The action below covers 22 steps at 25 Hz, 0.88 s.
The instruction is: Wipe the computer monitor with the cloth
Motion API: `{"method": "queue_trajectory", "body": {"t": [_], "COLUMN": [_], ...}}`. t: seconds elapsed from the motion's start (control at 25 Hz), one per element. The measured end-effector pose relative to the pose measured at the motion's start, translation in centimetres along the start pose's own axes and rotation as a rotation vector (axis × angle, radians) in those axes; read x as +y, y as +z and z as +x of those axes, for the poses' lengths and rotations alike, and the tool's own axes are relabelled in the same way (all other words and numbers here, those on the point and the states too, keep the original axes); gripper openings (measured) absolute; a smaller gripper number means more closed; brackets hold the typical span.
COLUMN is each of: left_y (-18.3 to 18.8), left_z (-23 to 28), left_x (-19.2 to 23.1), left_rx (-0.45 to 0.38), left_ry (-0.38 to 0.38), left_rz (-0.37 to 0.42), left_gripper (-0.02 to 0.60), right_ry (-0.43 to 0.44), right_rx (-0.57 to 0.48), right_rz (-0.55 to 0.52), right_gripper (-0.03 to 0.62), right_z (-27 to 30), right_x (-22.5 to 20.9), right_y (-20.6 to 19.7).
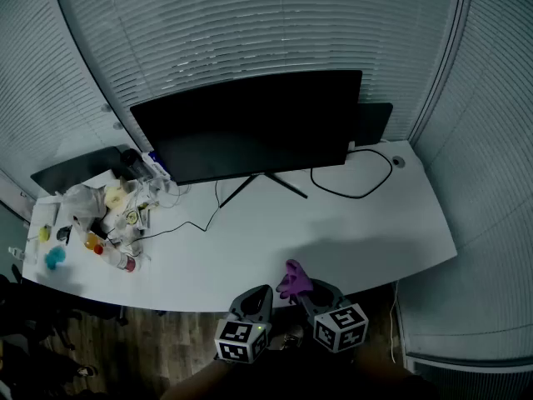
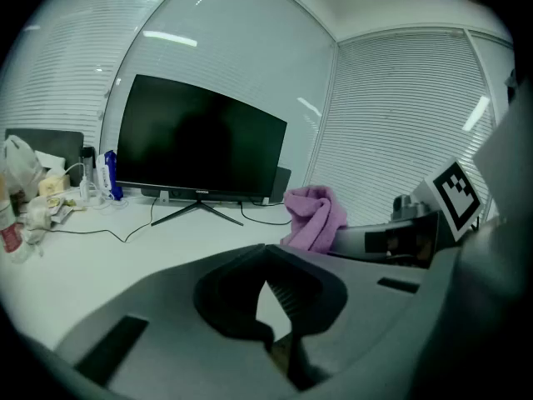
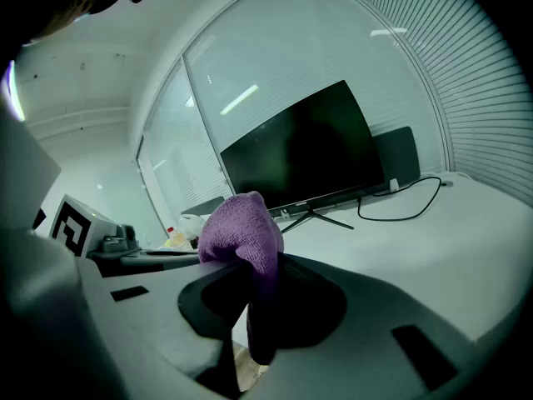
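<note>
The black computer monitor (image 1: 250,127) stands on its stand at the back of the white desk (image 1: 366,232), screen dark; it also shows far ahead in the left gripper view (image 2: 200,140) and the right gripper view (image 3: 304,148). A purple cloth (image 1: 293,280) is bunched in my right gripper (image 1: 306,294), which is shut on it at the desk's front edge; the cloth (image 3: 240,227) bulges above the jaws of the right gripper (image 3: 250,261). My left gripper (image 1: 254,301) sits just left of it, its jaws shut together with nothing between them (image 2: 266,252). The cloth (image 2: 315,215) appears to its right.
Bags, bottles and small items (image 1: 108,215) crowd the desk's left end, next to a dark flat device (image 1: 79,167). A black cable (image 1: 358,177) loops right of the monitor stand. A dark box (image 1: 375,123) stands behind the monitor's right side. Window blinds curve behind the desk.
</note>
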<state>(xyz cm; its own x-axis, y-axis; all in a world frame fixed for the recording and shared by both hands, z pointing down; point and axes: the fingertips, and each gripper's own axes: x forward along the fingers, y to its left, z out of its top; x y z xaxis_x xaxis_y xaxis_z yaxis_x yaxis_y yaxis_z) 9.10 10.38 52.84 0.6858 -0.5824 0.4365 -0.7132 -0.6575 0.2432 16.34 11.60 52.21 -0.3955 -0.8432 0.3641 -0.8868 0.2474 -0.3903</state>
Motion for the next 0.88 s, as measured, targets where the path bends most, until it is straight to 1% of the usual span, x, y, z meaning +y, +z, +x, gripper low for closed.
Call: {"method": "queue_trajectory", "body": {"t": [0.6,0.88], "left_y": [0.05,0.47], "left_z": [-0.42,-0.55], "left_x": [0.34,0.49], "left_rx": [-0.010,-0.004], "left_ry": [0.018,0.018], "left_rz": [-0.010,0.001], "left_gripper": [0.006,0.006], "right_ry": [0.032,0.026], "right_rx": [-0.003,-0.009], "right_rz": [-0.012,0.005], "right_gripper": [0.078,0.078], "right_z": [0.28,0.46], "right_x": [0.66,0.62], "right_y": [0.15,0.51]}}
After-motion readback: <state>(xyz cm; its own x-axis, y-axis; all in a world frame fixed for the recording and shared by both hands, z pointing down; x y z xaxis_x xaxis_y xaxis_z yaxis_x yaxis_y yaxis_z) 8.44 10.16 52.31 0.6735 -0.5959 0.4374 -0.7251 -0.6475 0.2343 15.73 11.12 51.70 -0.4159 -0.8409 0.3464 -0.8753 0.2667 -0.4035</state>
